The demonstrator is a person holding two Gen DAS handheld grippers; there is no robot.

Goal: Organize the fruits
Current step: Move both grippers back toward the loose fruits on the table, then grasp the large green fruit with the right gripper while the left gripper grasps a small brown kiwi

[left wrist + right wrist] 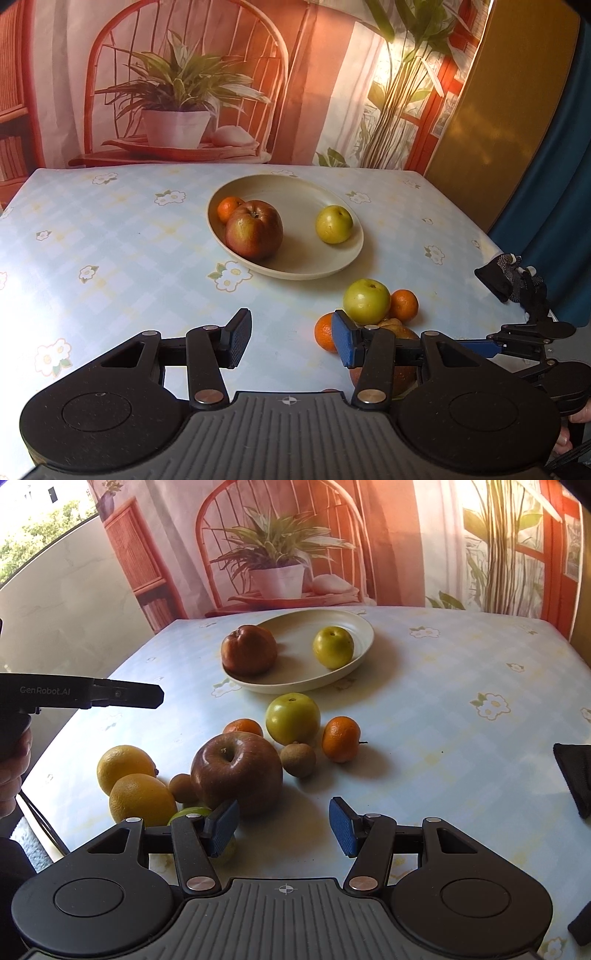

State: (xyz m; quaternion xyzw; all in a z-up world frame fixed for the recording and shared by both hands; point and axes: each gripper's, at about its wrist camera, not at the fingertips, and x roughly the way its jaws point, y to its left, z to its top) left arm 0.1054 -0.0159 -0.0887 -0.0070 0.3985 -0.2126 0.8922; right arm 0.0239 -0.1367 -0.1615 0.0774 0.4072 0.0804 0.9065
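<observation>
A cream plate (332,266) (364,627) holds a red apple (255,234) (249,650), a green apple (333,224) (333,647) and a tangerine (228,209). Loose fruit lies in front of it: a green apple (293,719) (366,301), a big red apple (236,771), tangerines (340,738) (243,726), a kiwi (297,759) and two lemons (142,799) (123,766). My left gripper (291,343) is open and empty, left of the pile. My right gripper (284,825) is open and empty, just in front of the big red apple.
The table has a flowered blue cloth (443,709). A printed backdrop hangs behind it. The left gripper's body (85,695) reaches in from the left of the right wrist view. A dark object (574,775) lies at the table's right edge.
</observation>
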